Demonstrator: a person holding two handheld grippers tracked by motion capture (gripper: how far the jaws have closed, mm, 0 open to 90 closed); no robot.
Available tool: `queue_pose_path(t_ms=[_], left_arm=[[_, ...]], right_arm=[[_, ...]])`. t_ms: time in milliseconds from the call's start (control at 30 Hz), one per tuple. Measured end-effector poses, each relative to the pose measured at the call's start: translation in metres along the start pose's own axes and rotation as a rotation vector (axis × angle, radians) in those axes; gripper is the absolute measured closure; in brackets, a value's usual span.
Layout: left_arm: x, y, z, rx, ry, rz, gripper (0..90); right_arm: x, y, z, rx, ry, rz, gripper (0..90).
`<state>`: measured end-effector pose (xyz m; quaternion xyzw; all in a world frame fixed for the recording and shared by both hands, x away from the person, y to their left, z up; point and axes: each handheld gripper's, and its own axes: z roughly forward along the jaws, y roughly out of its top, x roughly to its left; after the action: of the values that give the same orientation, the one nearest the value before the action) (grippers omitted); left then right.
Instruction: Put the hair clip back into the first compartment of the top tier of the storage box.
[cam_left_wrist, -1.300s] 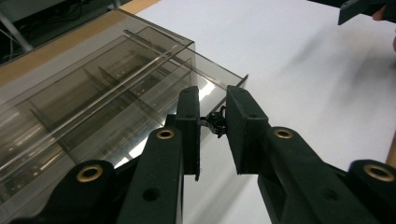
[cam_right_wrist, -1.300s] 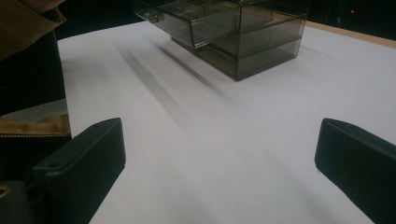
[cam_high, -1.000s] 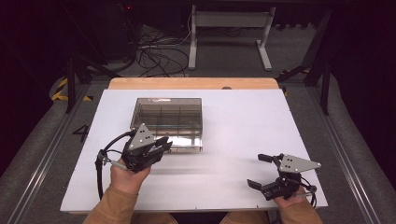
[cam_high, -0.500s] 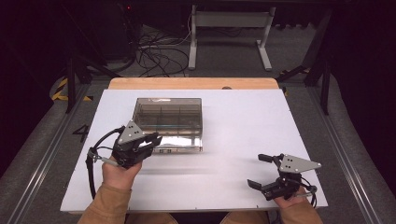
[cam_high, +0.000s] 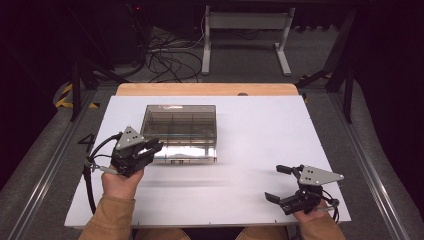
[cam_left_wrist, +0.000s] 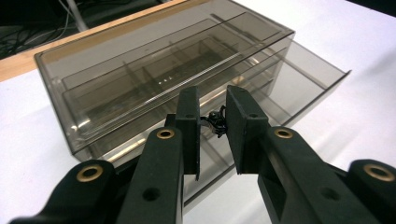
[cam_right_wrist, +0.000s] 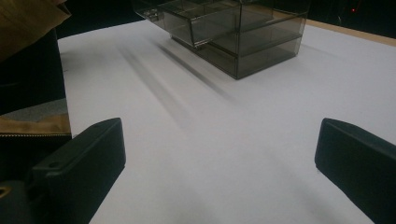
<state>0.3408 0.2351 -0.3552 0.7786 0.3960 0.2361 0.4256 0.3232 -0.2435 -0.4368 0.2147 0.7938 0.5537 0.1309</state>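
2 grippers work apart: the left gripper (cam_high: 150, 148) pinches a small dark piece (cam_left_wrist: 216, 122) in nearly closed jaws over the box's (cam_high: 180, 120) pulled-out drawer (cam_left_wrist: 299, 86), near the counter's (cam_high: 260, 125) left edge, seemingly to drop it in. The right gripper (cam_high: 280, 182) idles, jaws released, by the near right corner.

Overall light: bright on the white table (cam_high: 260, 150); surroundings and floor nearly black.
Source: overhead, judged by the short shadows under both hands.
Shadows: long soft streaks across the table in the right gripper view; faint band in front of the box (cam_high: 180, 132) in the high view.
Glare: thin highlights on the box's (cam_left_wrist: 154, 79) clear edges.
Focus: high view soft and grainy; jaws sharp in the left gripper view, blurred in the right gripper view.
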Motion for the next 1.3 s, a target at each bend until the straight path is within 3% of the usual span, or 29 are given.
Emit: queue_pose_path(t_ms=[533, 1300], left_arm=[[0.018, -0.008, 0.005, 0.012, 0.054, -0.061, 75.8], [0.025, -0.019, 0.023, 0.065, 0.069, -0.074, 75.7]], right_arm=[[0.0, 0.0, 0.001, 0.005, 0.002, 0.002, 2.2], [0.0, 0.0, 0.001, 0.006, 0.004, 0.001, 2.3]])
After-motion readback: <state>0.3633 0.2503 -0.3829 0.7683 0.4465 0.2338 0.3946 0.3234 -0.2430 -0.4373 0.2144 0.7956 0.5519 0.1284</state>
